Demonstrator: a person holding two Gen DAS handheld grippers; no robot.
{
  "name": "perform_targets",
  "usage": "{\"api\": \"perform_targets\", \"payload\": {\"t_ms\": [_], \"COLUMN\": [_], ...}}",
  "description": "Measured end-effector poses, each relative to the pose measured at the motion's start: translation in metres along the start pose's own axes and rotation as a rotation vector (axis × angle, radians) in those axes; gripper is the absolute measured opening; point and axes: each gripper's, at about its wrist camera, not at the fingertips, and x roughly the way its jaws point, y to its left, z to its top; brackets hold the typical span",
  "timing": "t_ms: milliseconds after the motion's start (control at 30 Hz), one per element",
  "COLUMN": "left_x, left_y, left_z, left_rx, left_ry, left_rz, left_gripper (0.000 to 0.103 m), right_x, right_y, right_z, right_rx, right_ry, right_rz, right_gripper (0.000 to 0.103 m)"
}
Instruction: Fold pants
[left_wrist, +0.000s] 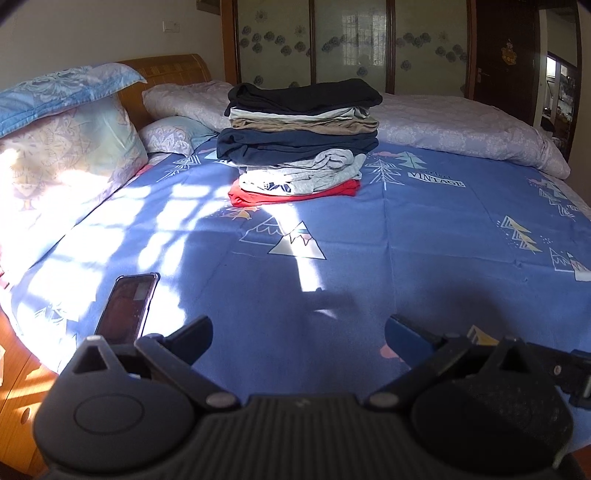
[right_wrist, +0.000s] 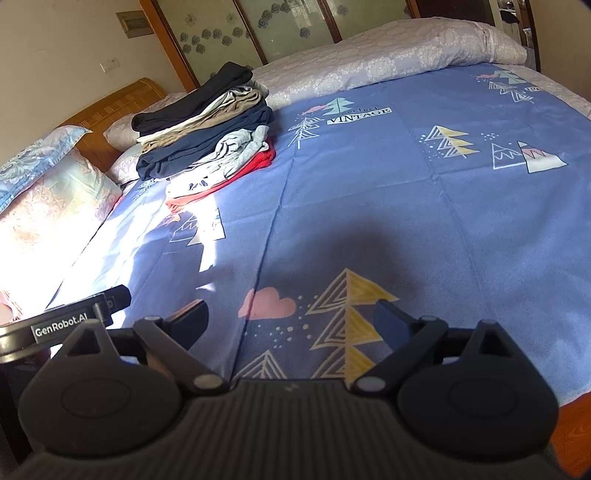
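Observation:
A stack of several folded garments (left_wrist: 301, 140) sits on the blue patterned bed sheet (left_wrist: 424, 236) toward the headboard, with black pants on top and a red piece at the bottom. It also shows in the right wrist view (right_wrist: 207, 129) at upper left. My left gripper (left_wrist: 299, 332) is open and empty, low over the near part of the sheet. My right gripper (right_wrist: 291, 317) is open and empty, low over the sheet's near edge. The other gripper's body (right_wrist: 66, 321) shows at the left of the right wrist view. No loose pants are in view.
A phone (left_wrist: 129, 308) lies on the sheet near the left gripper. Pillows (left_wrist: 62, 147) lean against the wooden headboard (left_wrist: 173, 68) at left. A rolled pale quilt (left_wrist: 461, 129) lies along the far side. Wardrobe doors (left_wrist: 351, 40) stand behind. Wooden floor (left_wrist: 18, 384) borders the bed.

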Motion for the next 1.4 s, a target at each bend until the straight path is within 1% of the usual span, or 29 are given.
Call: {"api": "perform_targets", "payload": {"t_ms": [100, 233, 333, 433, 567, 667, 800, 900, 1000, 1167, 1400], "left_x": [-0.003, -0.011, -0.013, -0.01, -0.005, 0.001, 0.001, 0.003, 0.005, 0.006, 0.009], "left_y": [0.001, 0.003, 0.001, -0.001, -0.003, -0.005, -0.003, 0.001, 0.004, 0.001, 0.001], "left_z": [0.007, 0.026, 0.033, 0.03, 0.014, 0.011, 0.011, 0.011, 0.011, 0.01, 0.01], "left_rx": [-0.002, -0.055, -0.06, -0.08, -0.057, -0.032, -0.032, -0.057, -0.068, -0.059, -0.048], "left_ry": [0.01, -0.013, -0.027, -0.013, 0.02, 0.049, 0.043, 0.053, 0.063, 0.066, 0.066], "left_rz": [-0.024, -0.042, -0.027, -0.01, -0.005, -0.002, 0.017, 0.027, 0.034, 0.041, 0.073], "left_gripper": [0.103, 0.103, 0.103, 0.103, 0.103, 0.103, 0.103, 0.103, 0.103, 0.103, 0.103], "right_x": [-0.005, -0.016, -0.028, -0.034, -0.03, -0.026, -0.024, -0.024, -0.022, -0.021, -0.021], "right_y": [0.005, 0.009, 0.012, 0.014, 0.016, 0.021, 0.025, 0.03, 0.032, 0.034, 0.036], "right_z": [0.007, 0.018, 0.023, 0.023, 0.016, 0.01, 0.01, 0.011, 0.009, 0.007, 0.006], "right_rx": [-0.044, -0.077, -0.105, -0.123, -0.138, -0.158, -0.152, -0.154, -0.156, -0.158, -0.154], "right_ry": [-0.028, -0.064, -0.113, -0.132, -0.098, -0.079, -0.068, -0.078, -0.068, -0.061, -0.059], "right_rz": [0.003, 0.017, 0.025, 0.027, 0.037, 0.038, 0.046, 0.045, 0.051, 0.057, 0.062], "right_gripper": [0.097, 0.097, 0.097, 0.097, 0.097, 0.097, 0.097, 0.097, 0.097, 0.097, 0.097]}}
